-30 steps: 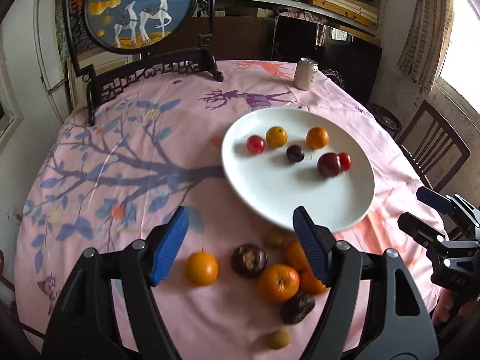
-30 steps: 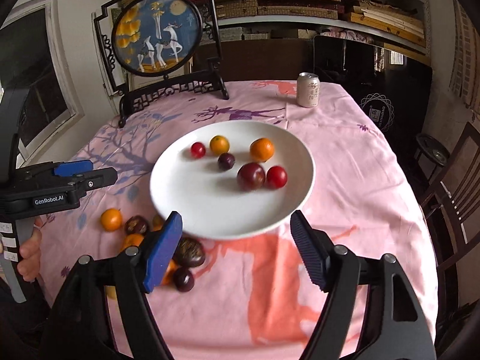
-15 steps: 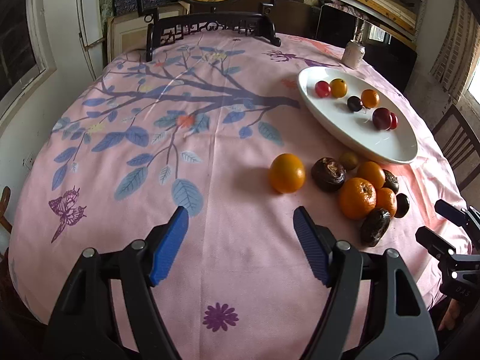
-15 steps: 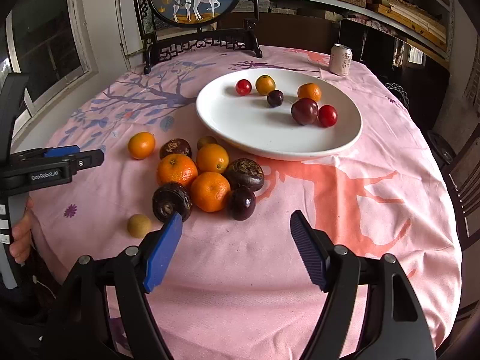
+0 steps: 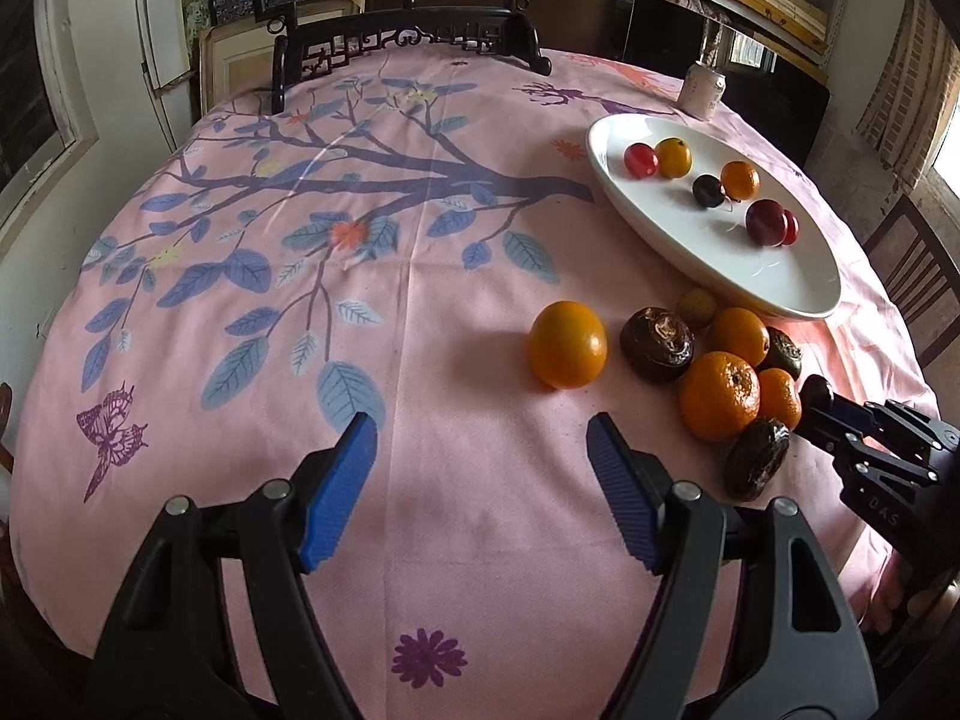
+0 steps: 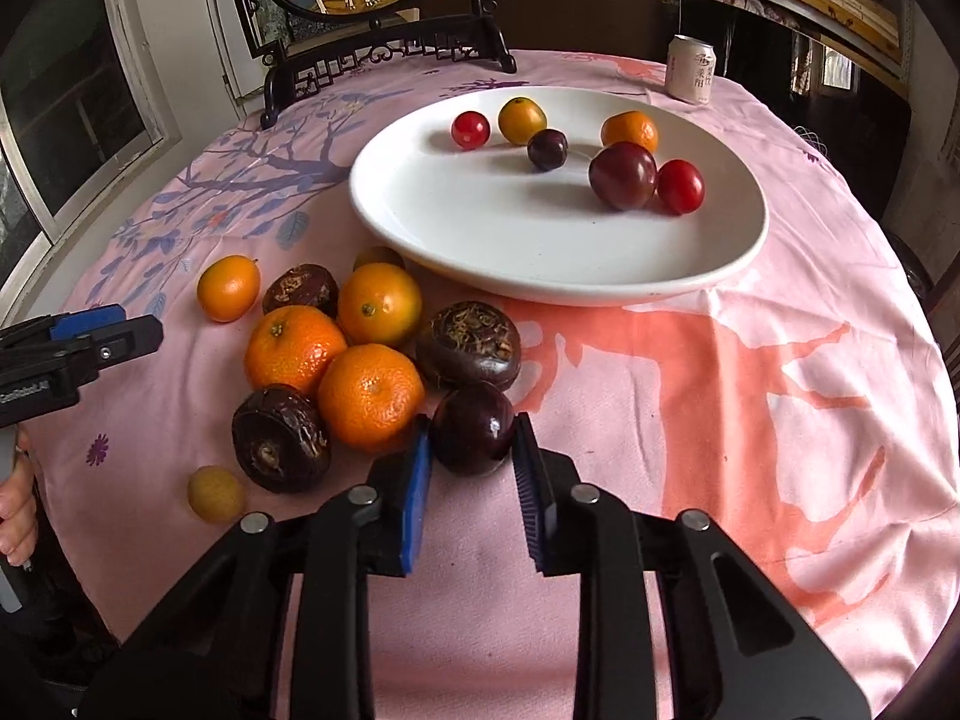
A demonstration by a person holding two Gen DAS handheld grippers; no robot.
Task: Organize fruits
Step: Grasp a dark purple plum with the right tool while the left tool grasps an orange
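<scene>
My right gripper (image 6: 471, 441) is shut on a dark purple plum (image 6: 473, 433) that still rests on the pink tablecloth, at the near edge of a pile of oranges (image 6: 370, 397) and brown wrinkled fruits (image 6: 469, 344). A white plate (image 6: 480, 252) behind the pile holds several small fruits, among them a large plum (image 6: 622, 174) and a red tomato (image 6: 680, 185). My left gripper (image 5: 480, 438) is open and empty above bare cloth, short of a lone orange (image 5: 567, 344). The plate also shows in the left wrist view (image 5: 690, 246).
A drinks can (image 6: 690, 68) stands behind the plate. A round painted screen on a dark carved stand (image 6: 384, 54) is at the table's far edge. A small yellow fruit (image 6: 216, 492) lies near the front left edge. A wooden chair (image 5: 918, 276) stands at the right.
My right gripper has moved forward and down and closed its jaws on the dark plum. My left gripper has moved a little closer to the lone orange and stays open.
</scene>
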